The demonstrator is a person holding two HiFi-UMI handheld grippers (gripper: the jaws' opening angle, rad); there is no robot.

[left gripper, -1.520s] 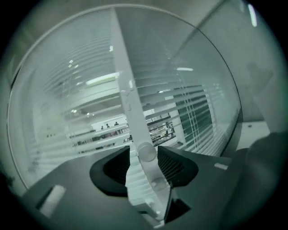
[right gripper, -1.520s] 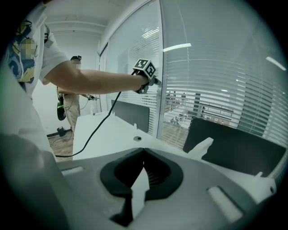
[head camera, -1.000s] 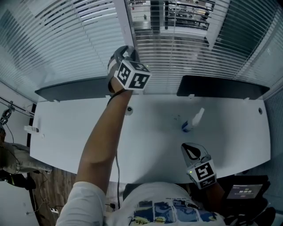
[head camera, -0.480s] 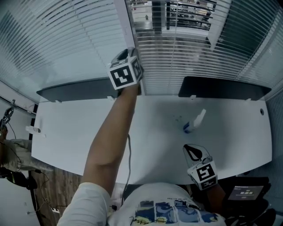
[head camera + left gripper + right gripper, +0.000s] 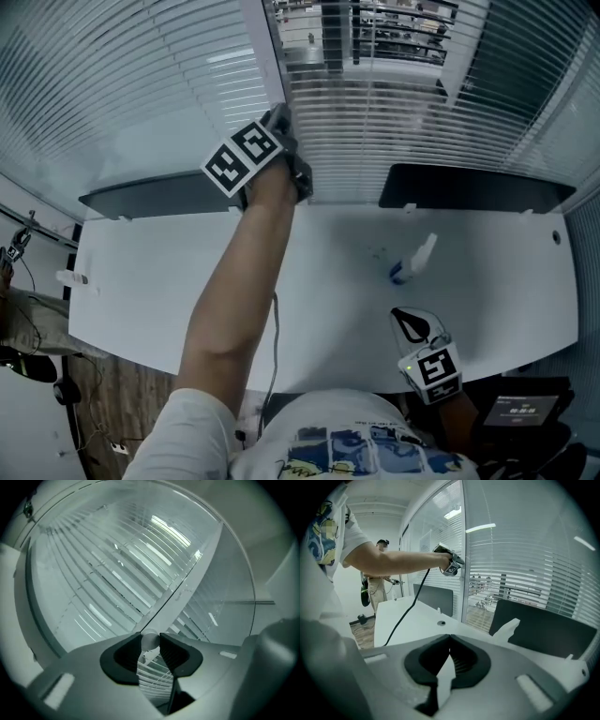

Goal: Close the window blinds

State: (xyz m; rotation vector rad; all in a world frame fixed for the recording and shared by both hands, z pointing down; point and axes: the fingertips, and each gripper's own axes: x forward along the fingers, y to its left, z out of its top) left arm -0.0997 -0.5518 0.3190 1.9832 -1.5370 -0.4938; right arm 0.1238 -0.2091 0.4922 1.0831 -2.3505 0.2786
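Observation:
The window blinds [image 5: 375,122] hang behind the white table [image 5: 169,281], with slats partly tilted; through the middle panel the outside shows. My left gripper [image 5: 281,131] is raised against the window post, its marker cube facing up. In the left gripper view its jaws [image 5: 150,641] are shut on the round lower end of the blinds' thin wand [image 5: 180,588], which runs up toward the slats [image 5: 108,573]. My right gripper [image 5: 411,324] rests low over the table's near edge, shut and empty [image 5: 449,638]. It sees the left gripper [image 5: 451,564] at the window.
A white spray bottle [image 5: 411,258] lies on the table right of centre. Two dark panels [image 5: 159,192] [image 5: 469,187] stand along the table's far edge. A cable [image 5: 274,328] hangs from my left arm. A person [image 5: 375,585] stands at the far end of the room.
My left gripper has risen slightly toward the window post and twisted, so its marker cube has swung from the right side over to the left. The right gripper has stayed put.

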